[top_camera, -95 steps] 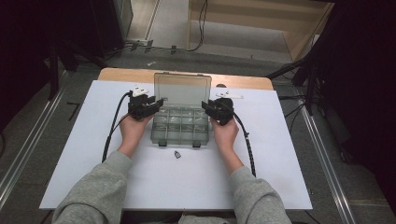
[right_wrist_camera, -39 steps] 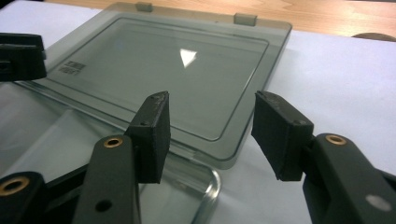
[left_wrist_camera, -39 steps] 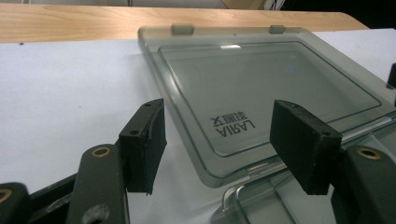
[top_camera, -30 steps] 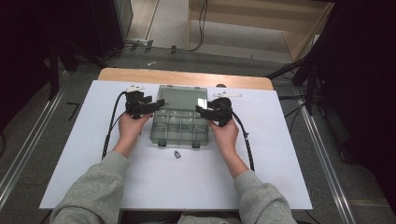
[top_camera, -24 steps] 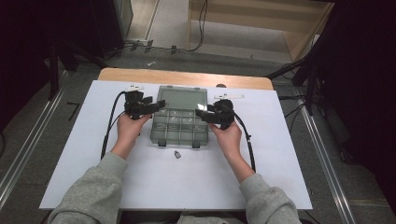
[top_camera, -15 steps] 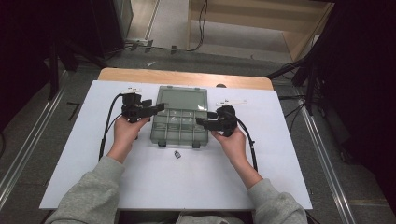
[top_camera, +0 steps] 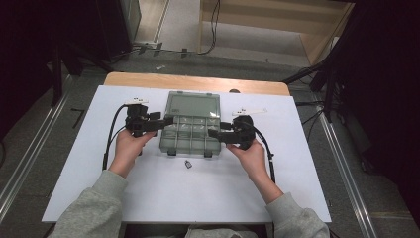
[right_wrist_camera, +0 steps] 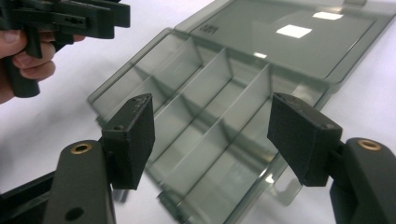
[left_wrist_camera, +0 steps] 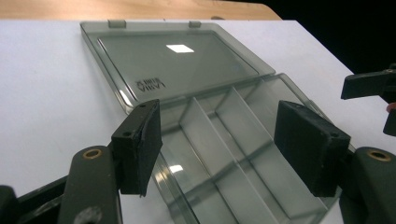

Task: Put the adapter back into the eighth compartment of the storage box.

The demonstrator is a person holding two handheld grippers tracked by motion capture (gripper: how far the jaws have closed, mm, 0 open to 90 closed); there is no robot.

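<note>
The clear plastic compartment box (top_camera: 192,129) looks light, stiff and slippery; grab its side walls. Left gripper (top_camera: 166,120) and right gripper (top_camera: 214,133) jaws are spread, the right's just opened wider, holding nothing.

A smoky grey see-through box (top_camera: 191,130) lies on a white sheet (top_camera: 79,163) over tan wood (top_camera: 148,79).

1. The compartment box (top_camera: 191,135) lies mid-bench (top_camera: 297,193), its lid (top_camera: 193,105) folded flat behind it.
2. The left tongs (top_camera: 166,120) sit at the box's left edge, the right tongs (top_camera: 214,134) at its right.
3. A small clip (top_camera: 188,164) lies on the bench just before the box, between the hands.
</note>
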